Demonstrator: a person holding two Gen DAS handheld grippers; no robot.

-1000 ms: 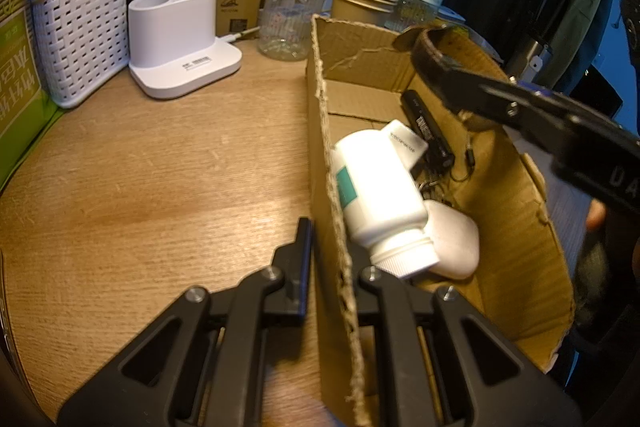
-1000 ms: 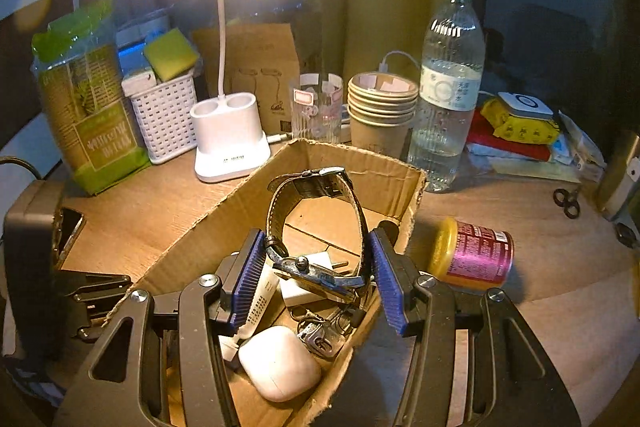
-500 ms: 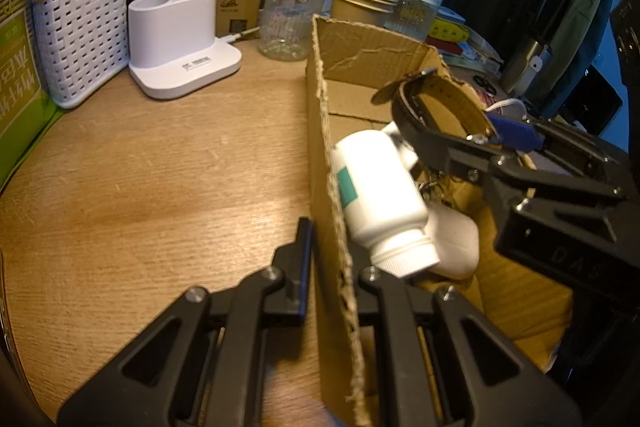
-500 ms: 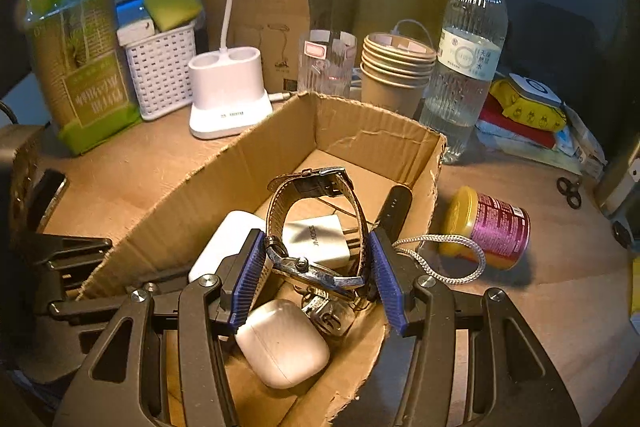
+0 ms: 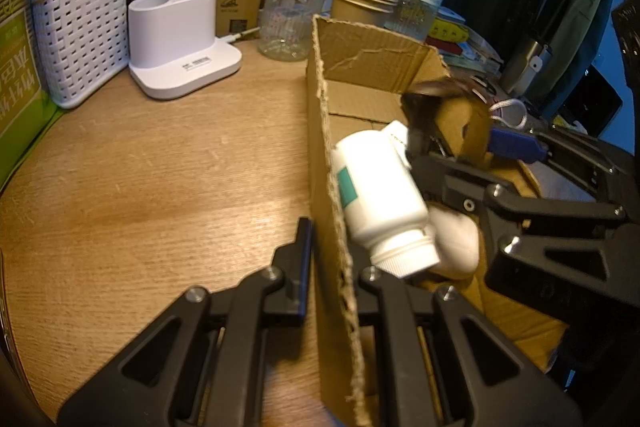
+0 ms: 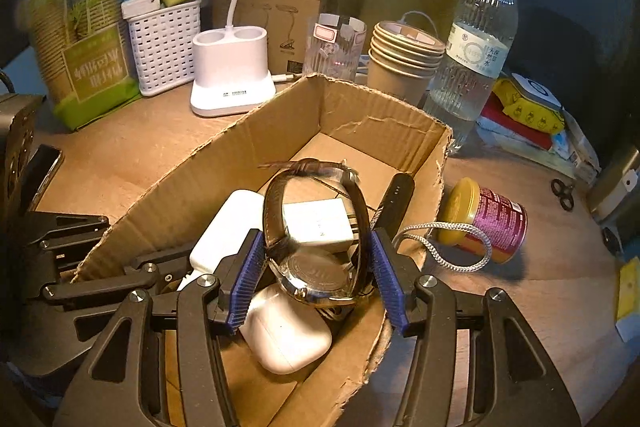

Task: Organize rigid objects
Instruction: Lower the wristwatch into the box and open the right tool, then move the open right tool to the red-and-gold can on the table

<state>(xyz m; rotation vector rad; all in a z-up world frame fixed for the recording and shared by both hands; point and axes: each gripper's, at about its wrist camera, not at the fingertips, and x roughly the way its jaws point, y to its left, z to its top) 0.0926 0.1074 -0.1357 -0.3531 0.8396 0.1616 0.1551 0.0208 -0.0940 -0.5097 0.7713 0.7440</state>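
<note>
Right tool [image 6: 316, 267] grips one watch [image 6: 320, 227] over one box [image 6: 360, 115].

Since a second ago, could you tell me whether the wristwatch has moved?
Yes: the wristwatch has sunk from above the cardboard box's far wall down inside it.

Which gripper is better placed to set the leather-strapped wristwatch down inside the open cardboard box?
Right. The right gripper holds the leather-strapped wristwatch over the open cardboard box, while the left gripper is clamped on the box's side wall, steadying it.
</note>
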